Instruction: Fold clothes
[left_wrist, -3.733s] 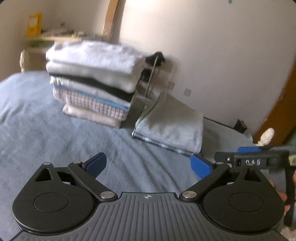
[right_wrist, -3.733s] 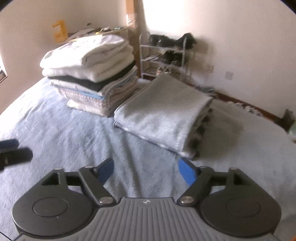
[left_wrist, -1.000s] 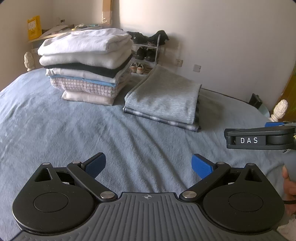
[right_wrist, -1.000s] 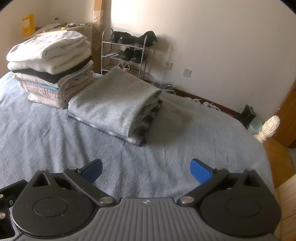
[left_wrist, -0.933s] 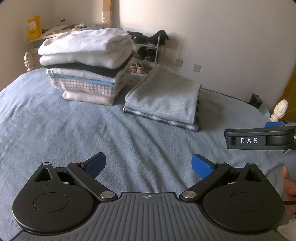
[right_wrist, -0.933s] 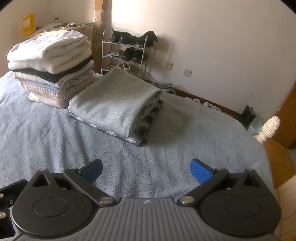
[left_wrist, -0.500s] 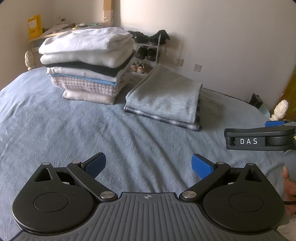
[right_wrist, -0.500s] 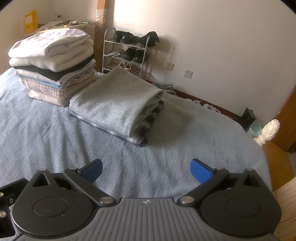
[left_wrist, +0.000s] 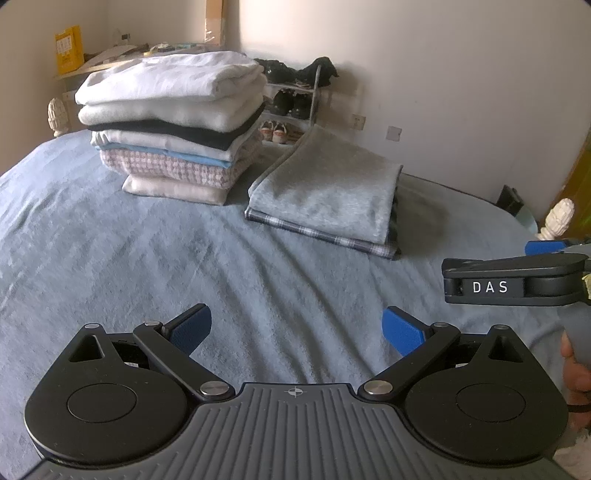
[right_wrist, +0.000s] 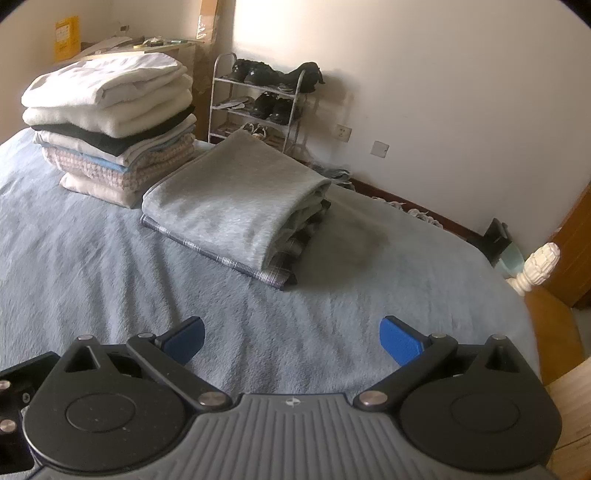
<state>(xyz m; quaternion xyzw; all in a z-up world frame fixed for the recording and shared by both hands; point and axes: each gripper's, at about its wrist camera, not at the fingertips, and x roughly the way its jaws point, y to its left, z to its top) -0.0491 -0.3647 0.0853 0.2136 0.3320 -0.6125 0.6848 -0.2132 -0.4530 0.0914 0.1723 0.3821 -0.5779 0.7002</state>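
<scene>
A folded grey garment (left_wrist: 328, 188) lies on a folded plaid piece on the blue bed cover (left_wrist: 184, 266); it also shows in the right wrist view (right_wrist: 236, 210). Left of it stands a tall stack of folded clothes (left_wrist: 173, 125), also in the right wrist view (right_wrist: 110, 122). My left gripper (left_wrist: 295, 330) is open and empty, low over the near part of the bed. My right gripper (right_wrist: 291, 338) is open and empty, and it appears side-on at the right edge of the left wrist view (left_wrist: 517, 280).
A shoe rack (right_wrist: 258, 107) stands against the far wall behind the bed. A white bedpost finial (right_wrist: 539, 267) and a wooden door (right_wrist: 576, 254) are at the right. A cluttered shelf (left_wrist: 122, 55) is behind the stack.
Both grippers have drawn back from the folded clothes since 3.7 s ago and stayed open. Over the last second the views barely shift.
</scene>
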